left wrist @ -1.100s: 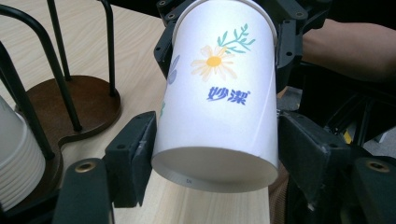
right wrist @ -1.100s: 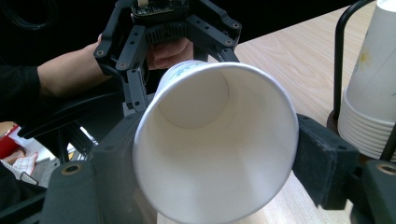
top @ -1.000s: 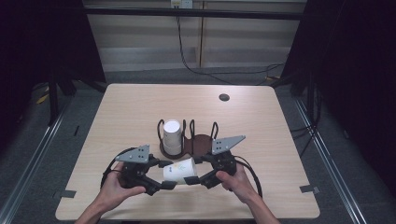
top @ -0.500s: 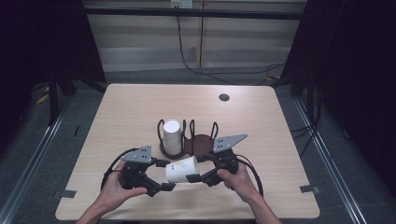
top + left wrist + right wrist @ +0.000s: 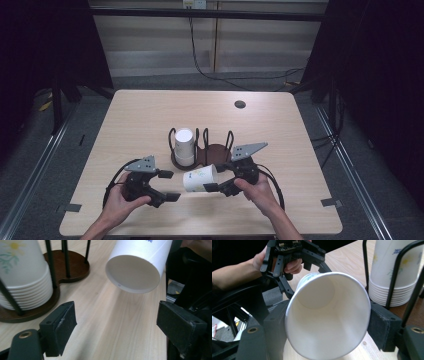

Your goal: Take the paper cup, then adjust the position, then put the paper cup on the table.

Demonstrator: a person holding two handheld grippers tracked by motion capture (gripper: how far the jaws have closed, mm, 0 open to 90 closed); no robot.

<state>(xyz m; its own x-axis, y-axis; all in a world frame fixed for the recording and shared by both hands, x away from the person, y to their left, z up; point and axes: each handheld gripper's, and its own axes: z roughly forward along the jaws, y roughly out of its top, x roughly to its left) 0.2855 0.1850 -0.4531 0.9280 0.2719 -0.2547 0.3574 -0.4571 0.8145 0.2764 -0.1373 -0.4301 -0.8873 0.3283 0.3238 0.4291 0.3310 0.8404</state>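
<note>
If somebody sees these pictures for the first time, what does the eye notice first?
Probably the white paper cup lying sideways in the right gripper, near the table's front edge, its jaws pressing the cup's rim. The left gripper faces it, open. Behind them a stack of cups stands in a dark wire holder.

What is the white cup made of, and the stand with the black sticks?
The cup looks like thin paper: matte white, with a rolled rim, and its mouth is squeezed oval between the right gripper's jaws. The stand seems to have a dark brown, slightly glossy wooden base; its thin black rods look like metal, though painted plastic is possible.
</note>
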